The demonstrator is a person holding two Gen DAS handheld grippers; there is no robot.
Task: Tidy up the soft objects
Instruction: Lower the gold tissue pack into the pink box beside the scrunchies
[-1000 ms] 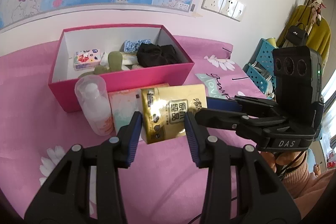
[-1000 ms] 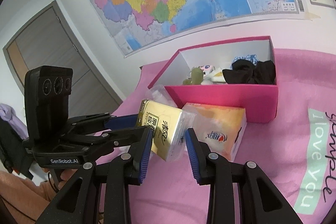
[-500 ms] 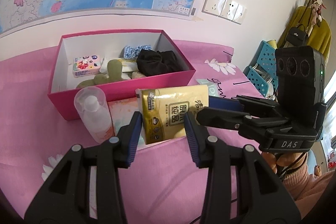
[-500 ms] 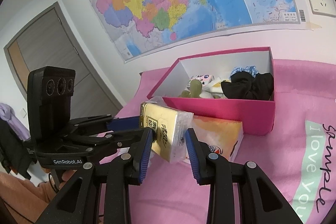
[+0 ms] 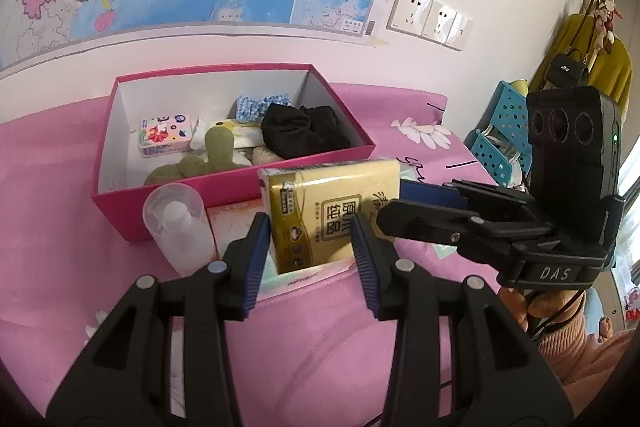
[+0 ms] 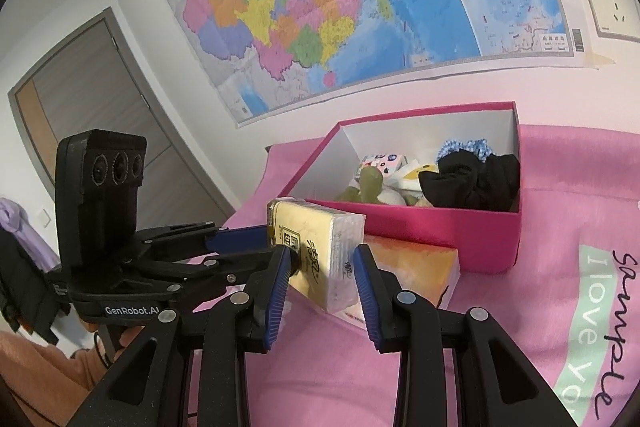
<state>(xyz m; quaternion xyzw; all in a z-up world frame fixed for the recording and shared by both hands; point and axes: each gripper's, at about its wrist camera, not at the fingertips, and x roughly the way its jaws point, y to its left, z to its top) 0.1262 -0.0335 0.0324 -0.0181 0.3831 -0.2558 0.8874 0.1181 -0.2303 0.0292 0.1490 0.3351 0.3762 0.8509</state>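
A gold tissue pack (image 5: 324, 215) is held in the air in front of the pink box (image 5: 240, 189). My left gripper (image 5: 312, 247) and my right gripper (image 6: 320, 267) are both shut on it, from opposite ends; the pack also shows in the right wrist view (image 6: 320, 255). The right gripper's fingers (image 5: 424, 223) reach in from the right in the left wrist view. The box (image 6: 440, 227) holds a black cloth (image 5: 304, 133), a green plush (image 5: 212, 155), a small floral tissue pack (image 5: 164, 137) and a blue-white fabric piece (image 5: 256, 105).
An orange tissue pack (image 6: 412, 267) lies on the pink bedspread (image 5: 60, 267) under the gold one. A clear plastic bottle (image 5: 178, 227) stands left of it. A wall with a map is behind the box. Blue baskets (image 5: 500, 139) stand at the right.
Both grippers have lifted the gold tissue pack off the orange pack and raised it toward the box's front rim. The view has risen and tilted over the box.
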